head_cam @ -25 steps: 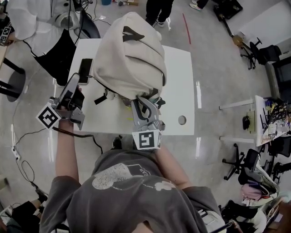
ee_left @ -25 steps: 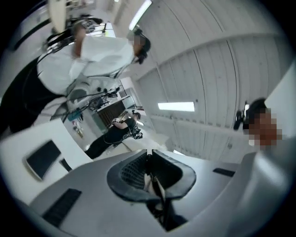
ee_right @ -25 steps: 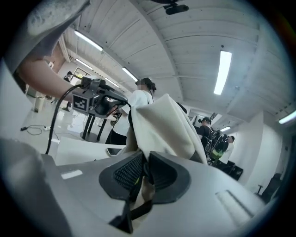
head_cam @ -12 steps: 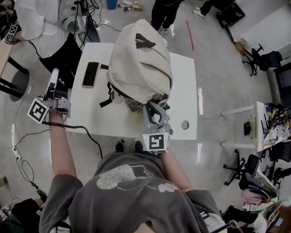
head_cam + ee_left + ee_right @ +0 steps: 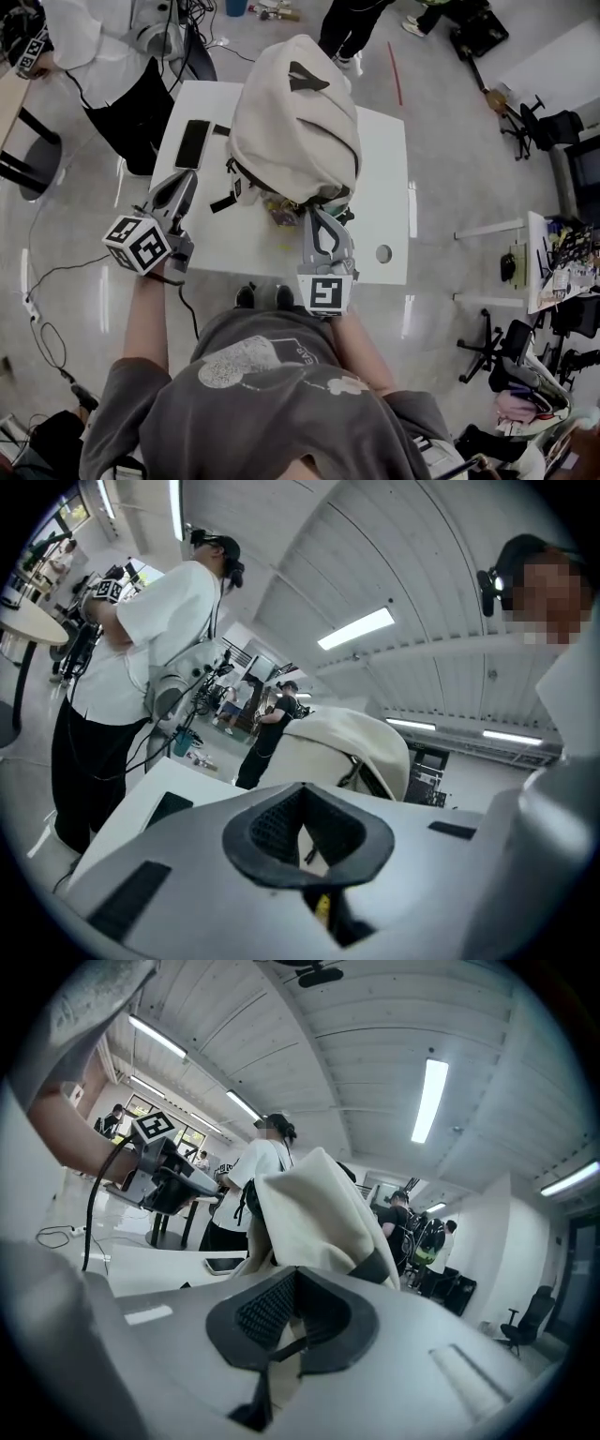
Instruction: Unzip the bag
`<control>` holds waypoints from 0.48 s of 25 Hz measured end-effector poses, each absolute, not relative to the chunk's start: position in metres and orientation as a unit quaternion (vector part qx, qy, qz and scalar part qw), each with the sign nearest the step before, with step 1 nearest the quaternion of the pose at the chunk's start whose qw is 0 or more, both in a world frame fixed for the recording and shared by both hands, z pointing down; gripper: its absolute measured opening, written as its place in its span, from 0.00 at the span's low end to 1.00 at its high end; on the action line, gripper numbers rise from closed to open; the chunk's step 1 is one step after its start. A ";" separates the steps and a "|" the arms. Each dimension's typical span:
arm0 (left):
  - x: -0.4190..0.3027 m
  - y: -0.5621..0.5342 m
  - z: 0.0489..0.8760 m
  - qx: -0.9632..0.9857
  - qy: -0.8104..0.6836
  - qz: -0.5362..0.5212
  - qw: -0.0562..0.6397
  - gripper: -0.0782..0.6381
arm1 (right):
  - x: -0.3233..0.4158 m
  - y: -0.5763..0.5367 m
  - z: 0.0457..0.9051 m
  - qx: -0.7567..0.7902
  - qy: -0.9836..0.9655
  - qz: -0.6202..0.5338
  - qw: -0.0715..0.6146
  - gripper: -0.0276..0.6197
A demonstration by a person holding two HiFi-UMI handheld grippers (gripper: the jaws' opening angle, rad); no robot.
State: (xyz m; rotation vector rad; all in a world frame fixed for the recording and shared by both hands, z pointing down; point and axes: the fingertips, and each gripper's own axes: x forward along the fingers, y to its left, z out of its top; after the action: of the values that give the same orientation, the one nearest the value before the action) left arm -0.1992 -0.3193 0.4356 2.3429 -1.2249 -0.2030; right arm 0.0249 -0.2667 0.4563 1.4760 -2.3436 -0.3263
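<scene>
Now right gripper (image 5: 319, 214) fingers pinch dark strap (image 5: 285, 1348) at bag (image 5: 295, 122) (near side); left gripper (image 5: 187, 178) fingers together, empty.

the backpack (image 5: 295, 122) is cream, its strap (image 5: 281, 1348) black. the table (image 5: 375, 187) is white, the phone (image 5: 192, 143) black. the marker cubes (image 5: 139, 244) show black-and-white squares; the t-shirt (image 5: 262, 394) is grey.
</scene>
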 end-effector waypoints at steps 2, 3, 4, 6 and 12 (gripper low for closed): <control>-0.180 -0.311 0.438 0.866 -0.435 -0.067 0.235 0.12 | 0.026 -0.264 0.452 0.527 -0.826 -0.110 0.166 0.04; -0.173 -0.307 0.439 0.870 -0.431 -0.064 0.229 0.12 | 0.027 -0.262 0.450 0.531 -0.825 -0.106 0.159 0.04; -0.166 -0.304 0.440 0.874 -0.429 -0.059 0.221 0.12 | 0.028 -0.261 0.448 0.535 -0.825 -0.099 0.153 0.04; -0.158 -0.299 0.444 0.877 -0.432 -0.044 0.205 0.12 | 0.030 -0.257 0.447 0.543 -0.823 -0.082 0.142 0.04; -0.143 -0.289 0.460 0.878 -0.436 -0.023 0.195 0.22 | 0.029 -0.243 0.455 0.549 -0.824 -0.046 0.131 0.04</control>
State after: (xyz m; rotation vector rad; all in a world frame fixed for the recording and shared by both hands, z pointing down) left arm -0.1435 -0.2885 0.4601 2.4606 -1.2225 -0.0649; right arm 0.0290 -0.2428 0.4550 1.5939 -2.3929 -0.1344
